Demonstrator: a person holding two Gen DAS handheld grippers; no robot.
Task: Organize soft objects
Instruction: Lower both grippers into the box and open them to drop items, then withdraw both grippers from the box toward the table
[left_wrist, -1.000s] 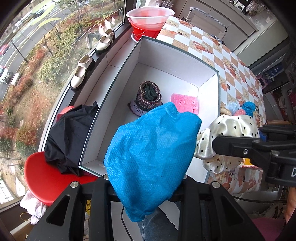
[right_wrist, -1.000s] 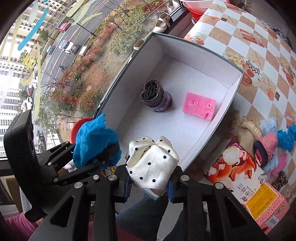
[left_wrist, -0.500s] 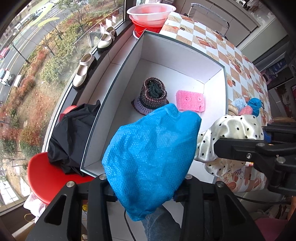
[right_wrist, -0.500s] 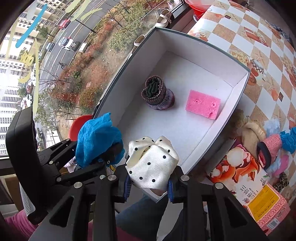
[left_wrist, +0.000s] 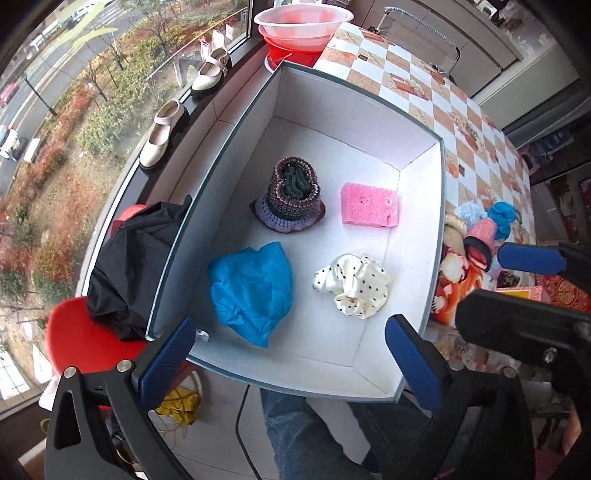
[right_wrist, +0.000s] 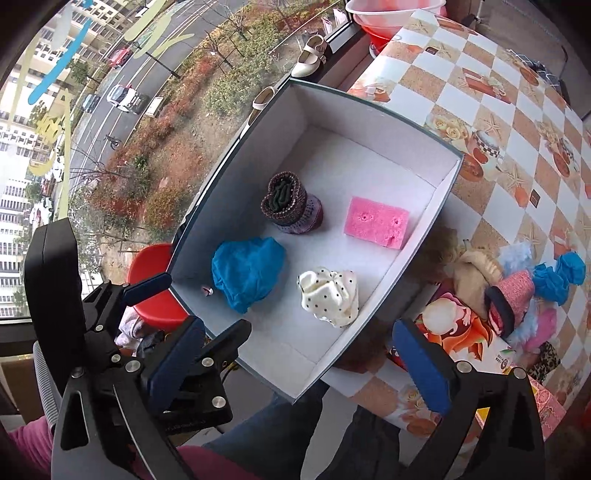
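While both my grippers, left (left_wrist: 291, 358) and right (right_wrist: 299, 363), hang wide apart and empty, the blue cloth (left_wrist: 251, 286) and dotted cloth (left_wrist: 352, 284) lie in the box (left_wrist: 417, 147). They seem just apart.

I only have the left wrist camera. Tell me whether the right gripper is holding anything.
Observer: Nothing. The right wrist view shows the right gripper open with both pads bare. The polka-dot cloth lies on the box floor.
Operator: Give me the left gripper's position relative to the box.
Observer: The left gripper sits at the near-left corner of the white box. Its outer finger is outside the wall, in front of the red chair.
Operator: Name something in the pile that my view hides.
Observer: A leopard-print piece lies at the pile's near edge.
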